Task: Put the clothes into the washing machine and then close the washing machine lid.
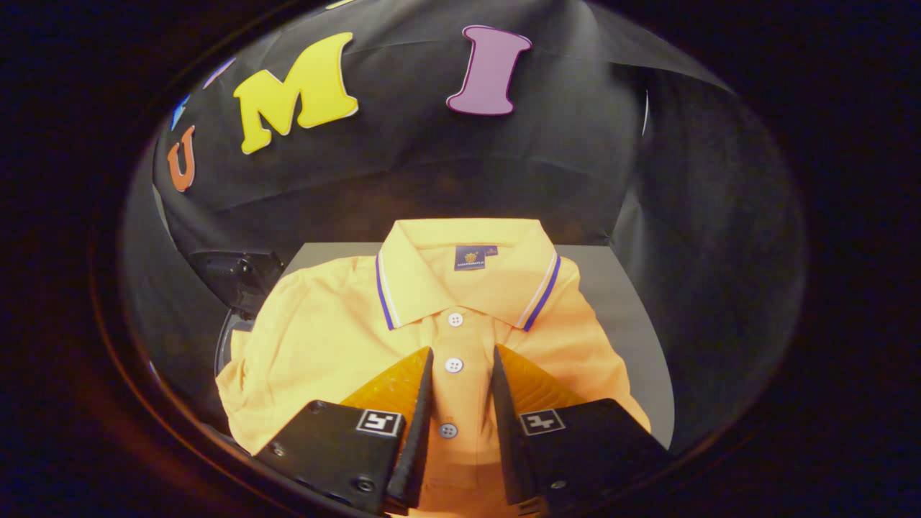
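Folded polo shirt under a part-open gripper

The orange polo shirt (324, 345) lies flat on a grey surface (633, 316), long axis running 6 to 12 o'clock, collar at 12. The gripper (462, 350) hovers over its button placket, fingers slightly apart, holding nothing. The collar label is too small to read.

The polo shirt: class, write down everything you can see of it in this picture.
The polo shirt is orange-yellow, of a knit-looking fabric, folded and lying front up on a grey surface. Its collar has blue and white edge stripes, with a dark label inside the neck. Three white buttons run down the placket. The gripper is open, its fingers either side of the placket at the middle button; whether they touch the cloth cannot be told. A dark object sits beside one sleeve.
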Motion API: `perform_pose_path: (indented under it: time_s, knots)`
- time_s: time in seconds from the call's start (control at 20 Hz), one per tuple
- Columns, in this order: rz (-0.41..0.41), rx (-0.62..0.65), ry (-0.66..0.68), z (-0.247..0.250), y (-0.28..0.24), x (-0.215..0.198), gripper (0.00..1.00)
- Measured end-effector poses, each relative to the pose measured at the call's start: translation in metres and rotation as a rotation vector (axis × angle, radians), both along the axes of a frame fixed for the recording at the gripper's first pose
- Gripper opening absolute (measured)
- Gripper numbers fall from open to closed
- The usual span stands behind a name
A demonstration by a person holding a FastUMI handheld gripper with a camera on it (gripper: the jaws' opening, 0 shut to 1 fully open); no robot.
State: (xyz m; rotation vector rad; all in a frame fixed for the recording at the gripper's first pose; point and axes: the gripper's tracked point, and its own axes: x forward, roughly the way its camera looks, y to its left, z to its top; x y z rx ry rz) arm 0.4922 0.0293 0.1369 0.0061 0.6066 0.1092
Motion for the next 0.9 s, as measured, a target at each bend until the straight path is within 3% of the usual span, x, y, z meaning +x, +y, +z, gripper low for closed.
perform_pose_path:
  time_s: [0.2, 0.25, 0.55, 0.9]
  knots:
    - [0.039, 0.002, -0.057, 0.001, 0.004, 0.003, 0.17]
    - [0.043, 0.012, -0.077, 0.004, 0.003, 0.003, 0.14]
    - [0.014, 0.219, -0.134, 0.014, 0.008, -0.013, 0.09]
    - [0.024, 0.305, -0.218, 0.065, 0.034, -0.073, 0.08]
